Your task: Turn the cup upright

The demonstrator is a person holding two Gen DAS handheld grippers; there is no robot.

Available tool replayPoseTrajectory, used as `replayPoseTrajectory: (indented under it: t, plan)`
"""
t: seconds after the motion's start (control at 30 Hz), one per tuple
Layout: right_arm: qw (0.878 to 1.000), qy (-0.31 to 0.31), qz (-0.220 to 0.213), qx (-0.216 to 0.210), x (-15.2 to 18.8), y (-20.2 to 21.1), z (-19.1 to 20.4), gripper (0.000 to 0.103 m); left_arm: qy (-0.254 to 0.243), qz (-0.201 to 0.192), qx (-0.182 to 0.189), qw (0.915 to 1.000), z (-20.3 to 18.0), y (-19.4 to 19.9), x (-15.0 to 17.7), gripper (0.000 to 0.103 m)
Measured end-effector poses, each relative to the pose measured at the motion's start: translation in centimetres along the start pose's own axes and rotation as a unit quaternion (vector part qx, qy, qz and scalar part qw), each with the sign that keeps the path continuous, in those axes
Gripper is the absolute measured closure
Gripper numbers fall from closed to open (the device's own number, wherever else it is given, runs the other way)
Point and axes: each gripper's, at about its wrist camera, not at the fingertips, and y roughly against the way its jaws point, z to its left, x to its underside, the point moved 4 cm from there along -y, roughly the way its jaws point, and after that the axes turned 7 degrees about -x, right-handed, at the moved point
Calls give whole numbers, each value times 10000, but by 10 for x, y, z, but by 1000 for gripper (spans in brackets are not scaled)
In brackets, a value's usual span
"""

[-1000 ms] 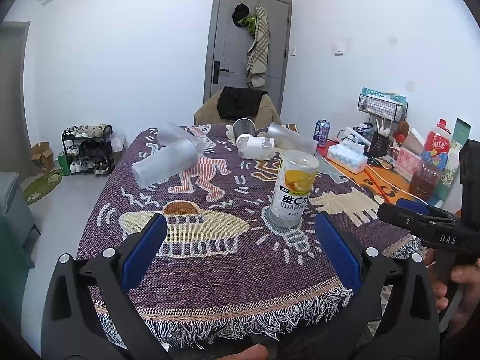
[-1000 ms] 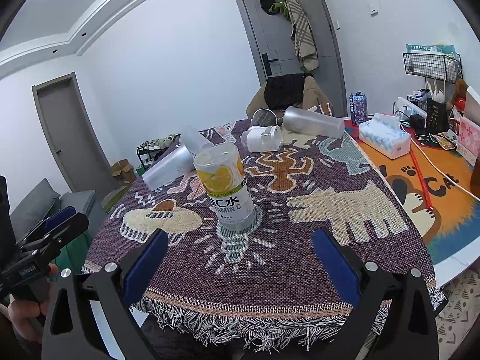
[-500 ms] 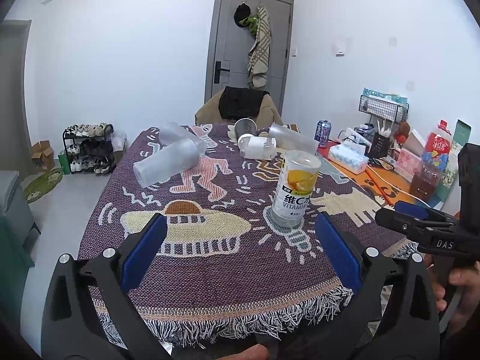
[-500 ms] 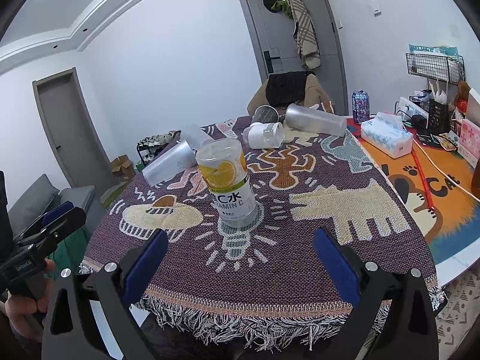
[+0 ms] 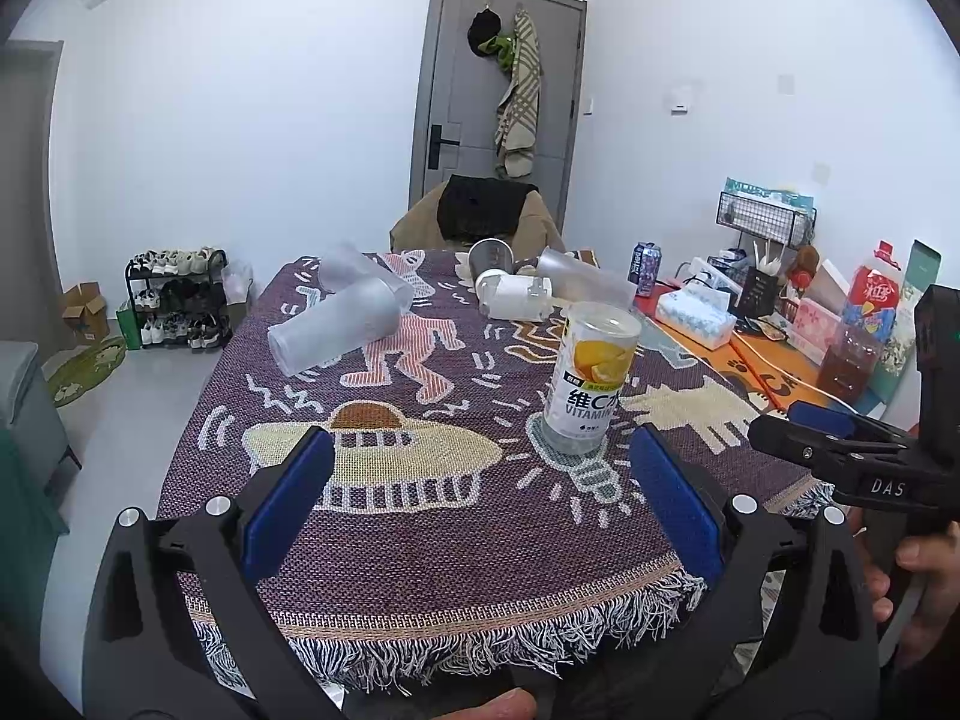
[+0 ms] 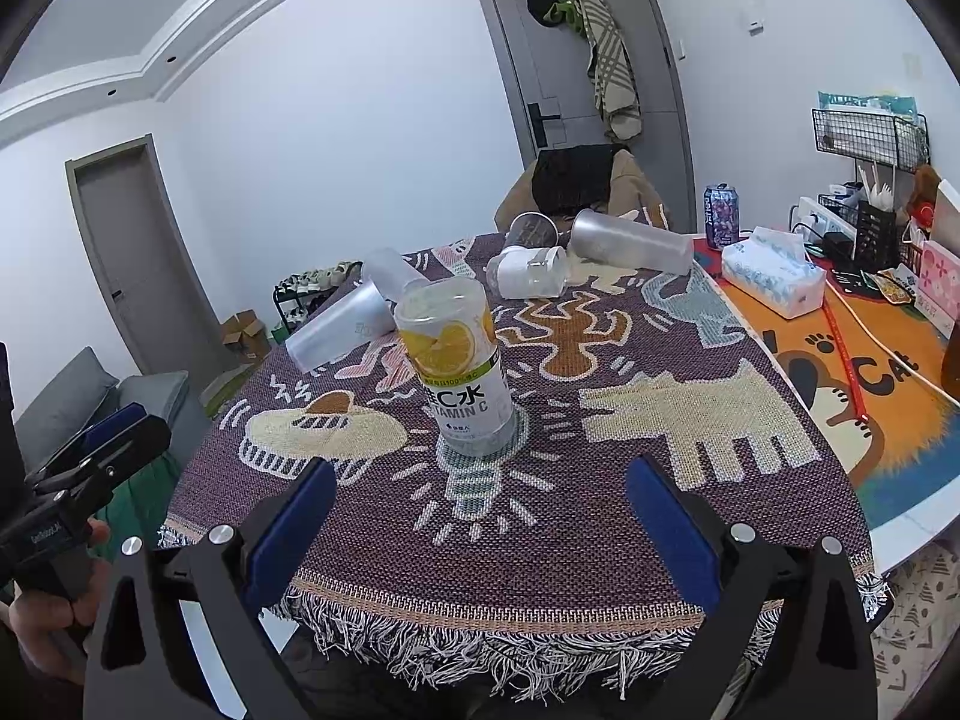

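— On the patterned tablecloth [image 5: 456, 546], what stands nearest?

— The vitamin C cup [image 5: 591, 378], base up, centre front. Light, slick plastic, I judge; grasp mid-label. My left gripper [image 5: 480, 504] and right gripper [image 6: 477, 516] both gape, holding nothing.

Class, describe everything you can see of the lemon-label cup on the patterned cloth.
The lemon-label cup is clear plastic with a white wrap showing orange-yellow citrus slices and "VITAMIN C" lettering. It stands on end on the woven tablecloth, over a light-bulb motif. Whether the top end is rim or base cannot be told. Nothing else touches it; both grippers are apart from it, and the frosted cups lie farther back.
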Motion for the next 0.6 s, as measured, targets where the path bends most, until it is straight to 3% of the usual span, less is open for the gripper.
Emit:
replayPoseTrajectory:
  t: [0.6]
  plan:
    - [10000, 3, 16, 30, 1, 0, -1, 8, 11, 0, -15, 10000, -1, -2, 1, 5]
